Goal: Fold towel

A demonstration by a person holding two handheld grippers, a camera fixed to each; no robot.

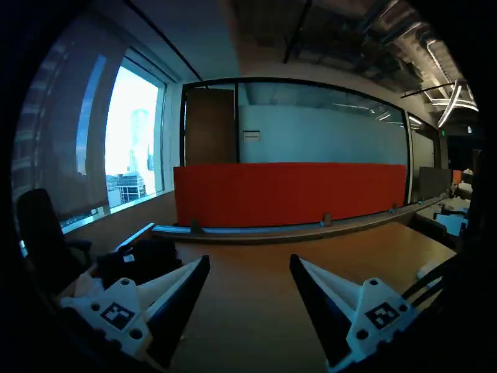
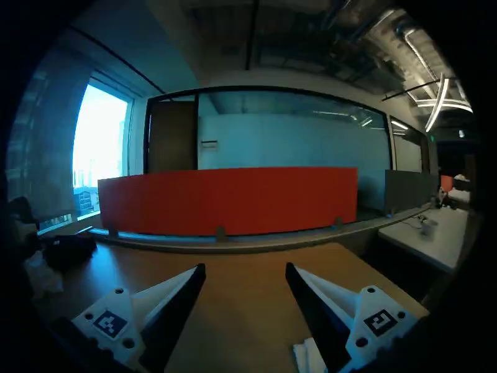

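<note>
The left gripper (image 1: pixel 248 257) is hovering w/ its jaws spread wide & nothing between them, above the brown wooden desk top (image 1: pixel 248 329). The right gripper (image 2: pixel 245 266) is doing likewise, released & empty. The desk straight ahead of both pairs of fingers is lying bare. In the right gripper view a small white fabric-like corner (image 2: pixel 302 357) is peeking out just below & beside that gripper's right-hand finger. It is prob. the towel's edge, tho too little is showing to be sure. Off to the left gripper's left a dark crumpled heap of cloth (image 1: pixel 140 258) is sitting w/ pale bits beside it, & whether that is towel can't be told. Risk, as a judgement: both grippers are pointing out toward the long red divider panel (image 1: pixel 286 193) rather than down, so the cloth is sitting at the cameras' lower rim. A closing move could be pinching air or catching just one layer or a bare corner, & the fold would be coming out skewed. The smooth desk may also be letting the fabric slide. Writing: a small white sign (image 1: pixel 251 135) on the glass wall is too small to read. The fingers are carrying black-&-white square code markers (image 1: pixel 118 314), w/ no brand legible.
</note>
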